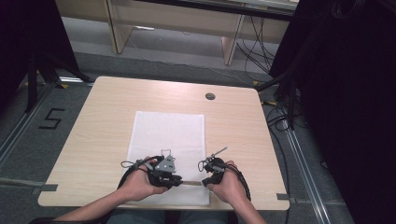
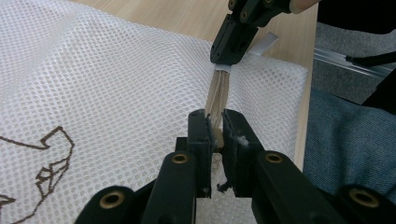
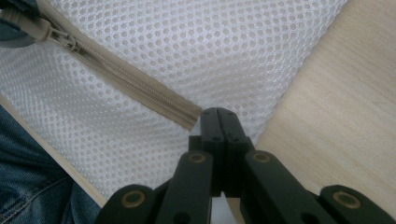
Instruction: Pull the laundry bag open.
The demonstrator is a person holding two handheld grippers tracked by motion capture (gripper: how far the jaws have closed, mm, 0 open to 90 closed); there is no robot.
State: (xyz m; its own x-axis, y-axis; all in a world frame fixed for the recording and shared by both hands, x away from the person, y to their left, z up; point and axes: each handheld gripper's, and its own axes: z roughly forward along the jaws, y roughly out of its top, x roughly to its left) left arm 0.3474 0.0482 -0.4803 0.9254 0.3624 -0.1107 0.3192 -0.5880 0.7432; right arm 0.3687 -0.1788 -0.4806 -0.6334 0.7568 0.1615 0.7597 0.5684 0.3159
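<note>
A white mesh bag [image 1: 168, 133] lies flat in the middle of the table, with a beige zipper [image 1: 190, 183] along its near edge. My left gripper [image 1: 170, 179] is shut on the zipper [image 2: 218, 93], pinching the beige strip between its jaws [image 2: 215, 126]. My right gripper [image 1: 208, 179] grips the strip's other end, close by on the right [image 2: 227, 56]. In the right gripper view its jaws [image 3: 218, 116] are closed at the end of the zipper tape [image 3: 140, 93], over the mesh [image 3: 224, 46]. The zipper pull [image 3: 60, 36] lies towards the left gripper.
The wooden table [image 1: 102, 116] has bare wood around the bag and a round cable hole [image 1: 210, 96] at the back. A brown line drawing [image 2: 46, 158] is printed on the mesh. The person's jeans [image 2: 350, 140] are right at the table's near edge.
</note>
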